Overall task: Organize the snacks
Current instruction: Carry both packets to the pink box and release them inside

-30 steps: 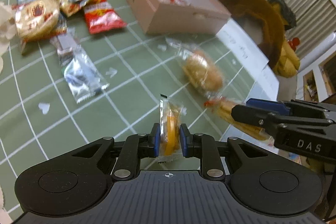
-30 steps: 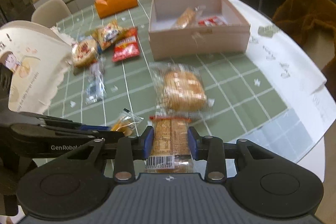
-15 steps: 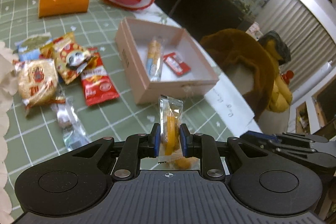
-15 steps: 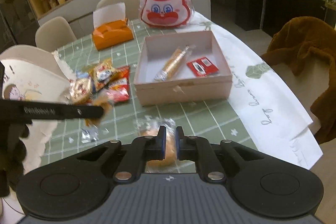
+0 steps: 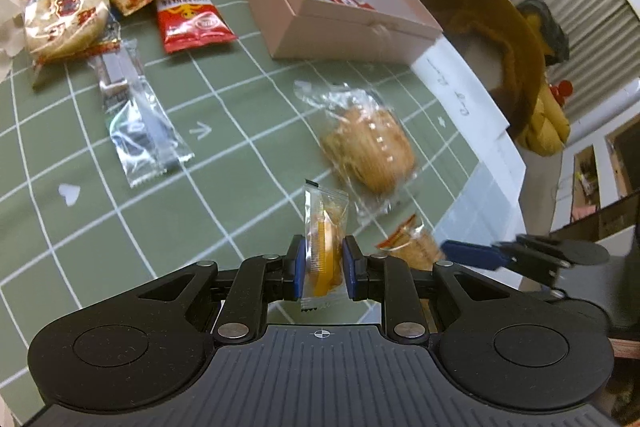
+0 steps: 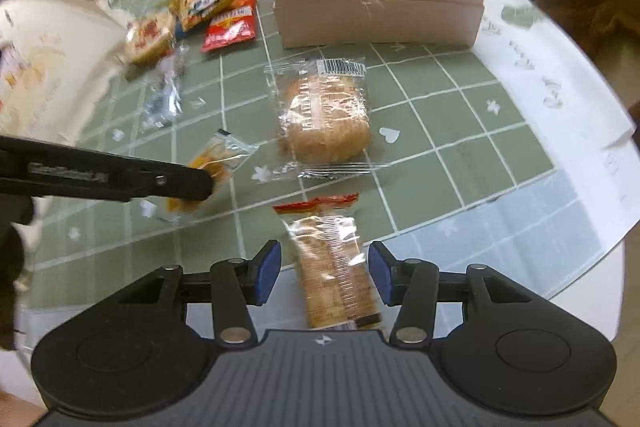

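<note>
The left gripper is pinching a small clear-wrapped yellow snack; the right gripper is opening around a clear-wrapped cracker stack — seemingly untouched — risking a skewed grab.

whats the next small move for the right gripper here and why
Probably close the right gripper on the long clear-wrapped cracker packet with the red end. Its jaws are opening and stand apart on either side of the packet, pads not touching it, so nothing is gripped yet. The left gripper already pinches a small clear packet with a yellow snack, and the open pink cardboard box waits beyond.
</note>
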Action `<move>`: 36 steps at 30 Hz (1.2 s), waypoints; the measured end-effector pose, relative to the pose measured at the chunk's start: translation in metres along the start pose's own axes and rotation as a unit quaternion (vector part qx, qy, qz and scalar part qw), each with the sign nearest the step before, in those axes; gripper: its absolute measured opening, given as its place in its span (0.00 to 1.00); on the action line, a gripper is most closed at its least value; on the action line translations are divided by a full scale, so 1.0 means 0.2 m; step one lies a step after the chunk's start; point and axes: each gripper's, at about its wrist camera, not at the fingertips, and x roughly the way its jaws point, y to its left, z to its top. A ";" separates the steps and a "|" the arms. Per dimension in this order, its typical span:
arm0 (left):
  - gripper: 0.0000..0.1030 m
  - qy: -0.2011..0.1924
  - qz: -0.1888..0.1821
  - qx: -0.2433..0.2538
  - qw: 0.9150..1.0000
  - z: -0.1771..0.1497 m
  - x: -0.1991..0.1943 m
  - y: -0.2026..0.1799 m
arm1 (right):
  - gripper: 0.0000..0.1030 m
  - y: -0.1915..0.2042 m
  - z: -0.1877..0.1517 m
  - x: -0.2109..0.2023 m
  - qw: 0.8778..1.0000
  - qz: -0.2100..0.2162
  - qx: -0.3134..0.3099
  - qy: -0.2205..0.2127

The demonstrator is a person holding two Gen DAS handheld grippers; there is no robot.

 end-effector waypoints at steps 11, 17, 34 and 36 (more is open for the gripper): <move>0.23 -0.003 -0.012 0.016 1.000 -0.01 -0.04 -0.04 | 0.34 -0.03 0.01 -0.09 1.000 -0.018 0.012 -0.022; 0.23 -0.070 -0.043 0.023 0.996 0.25 -0.20 -0.11 | 0.34 -0.11 0.24 -0.32 0.995 -0.007 0.027 -0.096; 0.27 -0.095 -0.014 -0.022 0.995 1.14 0.08 -0.06 | 0.51 -0.47 1.12 -0.28 0.983 0.012 0.055 -0.177; 0.27 -0.092 0.006 -0.029 0.995 1.08 0.07 0.02 | 0.52 -0.49 1.03 -0.20 0.986 -0.001 0.057 -0.157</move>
